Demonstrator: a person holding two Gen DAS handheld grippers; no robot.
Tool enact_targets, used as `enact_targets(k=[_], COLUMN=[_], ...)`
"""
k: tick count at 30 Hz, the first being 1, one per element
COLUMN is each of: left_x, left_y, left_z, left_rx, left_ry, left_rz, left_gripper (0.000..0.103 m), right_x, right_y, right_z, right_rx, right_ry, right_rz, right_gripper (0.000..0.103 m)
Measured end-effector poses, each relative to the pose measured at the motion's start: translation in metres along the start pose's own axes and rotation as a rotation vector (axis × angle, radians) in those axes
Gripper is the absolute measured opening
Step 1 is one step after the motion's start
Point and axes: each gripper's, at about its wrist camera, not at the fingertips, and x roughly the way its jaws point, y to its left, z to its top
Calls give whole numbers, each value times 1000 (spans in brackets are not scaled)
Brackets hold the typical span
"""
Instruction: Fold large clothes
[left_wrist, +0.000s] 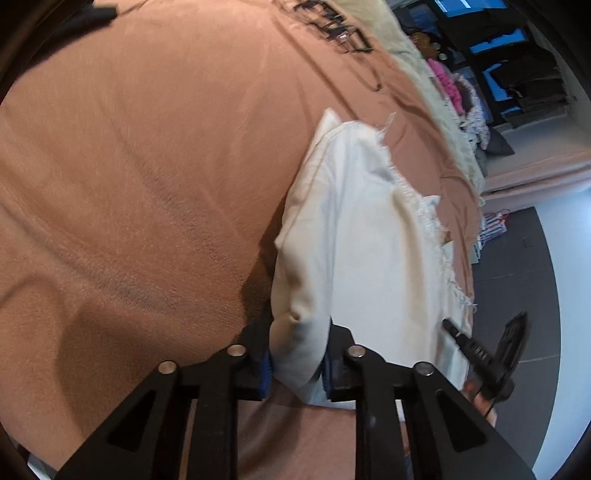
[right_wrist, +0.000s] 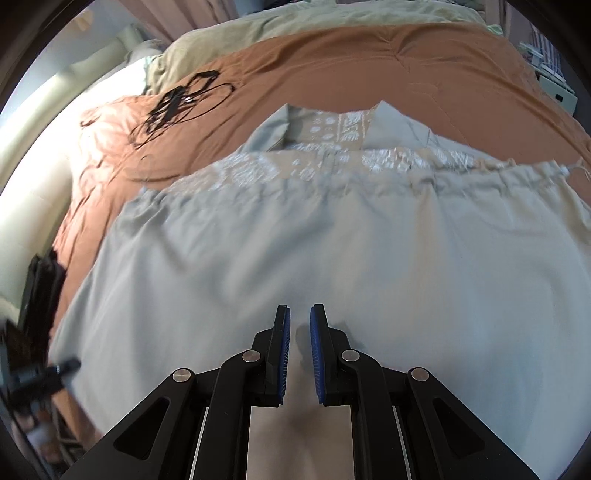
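So: bed (right_wrist: 369, 62) fills both views, covered by a rust-orange bedspread (left_wrist: 147, 166), with a pale green blanket (right_wrist: 295, 22) bunched along its far edge. No readable writing or brand anywhere; the dark marks on the bedspread are a tangle of black cable (right_wrist: 177, 103), blurred in the left wrist view.

White garment (right_wrist: 295, 240) lies spread flat on the bedspread, near the bed's front edge. Plain off-white woven cloth, lightly creased. Far end shows a tan panel with white embroidered motifs (right_wrist: 347, 127) and a frayed, gathered edge (right_wrist: 498, 170). In the left wrist view it's doubled over in layers, frayed fringe along its right side.

Left tongs (left_wrist: 297, 354): clamped on a folded edge of the garment, cloth bunched between the blue pads.

Right tongs (right_wrist: 300, 354): hovering over the garment's near part, jaws slightly apart, nothing between the pads (right_wrist: 284, 354).
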Motion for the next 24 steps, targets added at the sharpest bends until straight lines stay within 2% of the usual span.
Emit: enact_targets(k=[9,18,24], left_x=[-37,-53,-58], left_y=[-62,-139,-198], left_z=[0,-2,-8], left_rx=[88,208,297], left_ry=[-54,-58,-52], left_rz=[-134,-235,-289], left_gripper=[15,14,14], right_x=[-23,-36,-32], right_y=[2,-5,-11], right_z=[-60,-114,-133], right_rx=[-8,13,28], right_ry=[16,17,5], right_rz=[59,94,112], right_gripper=[12,12,12])
